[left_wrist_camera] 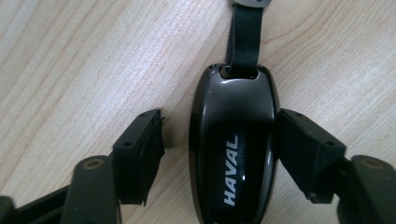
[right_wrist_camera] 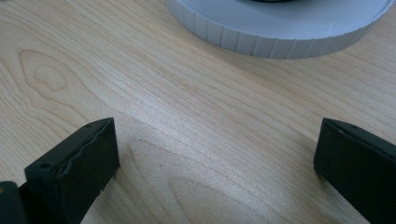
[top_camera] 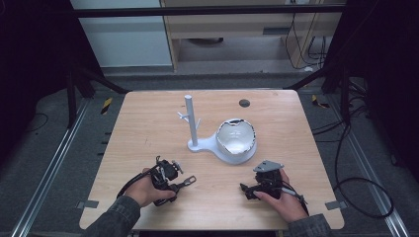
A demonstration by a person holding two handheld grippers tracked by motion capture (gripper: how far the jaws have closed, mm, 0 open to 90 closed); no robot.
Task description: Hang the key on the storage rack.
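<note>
We hold our left gripper (top_camera: pixel 184 181) low near the table's front edge, its jaws spread apart, one touching what lies between them and the other standing clear. Our right gripper (top_camera: pixel 245 190) rests low too, jaws wide apart, with our right hand (top_camera: pixel 284 200) wrapped behind it

key fob (left_wrist_camera: pixel 233 154): glossy black, white HAVAL lettering, lower centre of frame
strap (left_wrist_camera: pixel 244 35): matt black, top centre
table (top_camera: pixel 148 138): pale wood, wavy grain lines
stand (top_camera: pixel 197 138): light grey post and base, centre of frame
bowl (top_camera: pixel 236 137): shiny silver inside, grey ribbed rim
left gripper (left_wrist_camera: pixel 219 156): black pads
right gripper (right_wrist_camera: pixel 217 163): black pads
sleeve (top_camera: pixel 111 222): grey, lower left
</note>
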